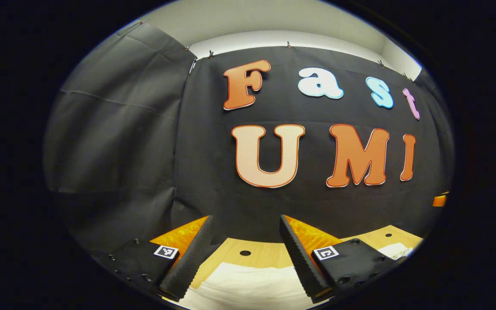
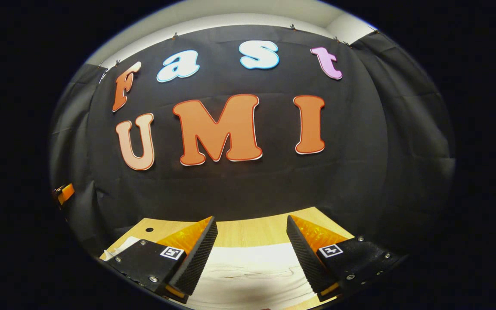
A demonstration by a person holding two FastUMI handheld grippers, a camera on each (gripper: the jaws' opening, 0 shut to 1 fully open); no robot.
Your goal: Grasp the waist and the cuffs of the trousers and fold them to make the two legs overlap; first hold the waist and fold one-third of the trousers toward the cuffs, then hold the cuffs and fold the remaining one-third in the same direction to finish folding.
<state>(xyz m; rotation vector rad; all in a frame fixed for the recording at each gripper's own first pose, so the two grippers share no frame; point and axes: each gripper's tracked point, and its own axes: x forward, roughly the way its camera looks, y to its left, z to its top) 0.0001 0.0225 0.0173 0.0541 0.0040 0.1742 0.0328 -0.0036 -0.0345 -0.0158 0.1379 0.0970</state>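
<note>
White trousers point(image 1: 248, 286) lie flat on the wooden table point(image 1: 256, 249), low in the left gripper view, below and between the fingers. My left gripper point(image 1: 246, 254) hangs open above them with nothing between its fingers. In the right gripper view the same pale cloth point(image 2: 252, 271) spreads across the table point(image 2: 248, 234) under my right gripper point(image 2: 251, 254), which also stands open and holds nothing. A faint seam or crease runs across the cloth there. Which part of the trousers is waist or cuff cannot be told.
The black cloth wall point(image 1: 213, 172) rises just behind the table's far edge. A round hole point(image 1: 245, 252) sits in the tabletop near the wall. An orange part of the other gripper point(image 1: 439, 200) shows at the far right; another orange part point(image 2: 65, 192) shows at the far left.
</note>
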